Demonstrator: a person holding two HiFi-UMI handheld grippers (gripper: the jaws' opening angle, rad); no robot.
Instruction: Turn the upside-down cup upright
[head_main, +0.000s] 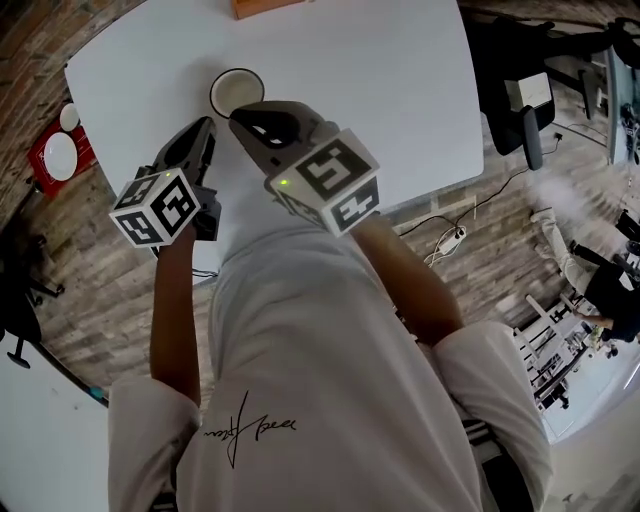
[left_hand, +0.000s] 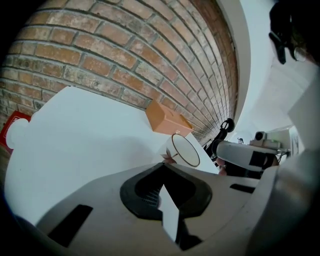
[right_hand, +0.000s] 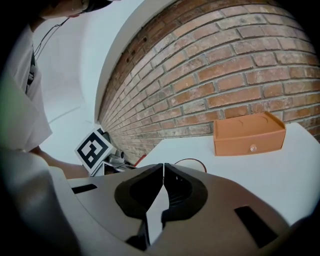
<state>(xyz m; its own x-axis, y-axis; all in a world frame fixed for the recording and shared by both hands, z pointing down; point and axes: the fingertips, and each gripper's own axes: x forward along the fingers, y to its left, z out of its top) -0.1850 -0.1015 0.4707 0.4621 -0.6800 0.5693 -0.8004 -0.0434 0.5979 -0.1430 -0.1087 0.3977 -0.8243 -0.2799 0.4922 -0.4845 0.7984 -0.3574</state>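
Your tongs are both closed on nothing: the left gripper (head_main: 206, 126) and the right gripper (head_main: 240, 118) hover with jaws together. The white cup with a thin dark rim (head_main: 237, 92) stands mouth-up on the white table (head_main: 380, 80), just ahead of the right tips (the nearer pair), so the turn looks done.

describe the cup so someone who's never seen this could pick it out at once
Start at the big white table. On its left part, nearer the person than the orange box at the far edge, stands the cup. It alone is round: white, thin dark rim, mouth open upward.
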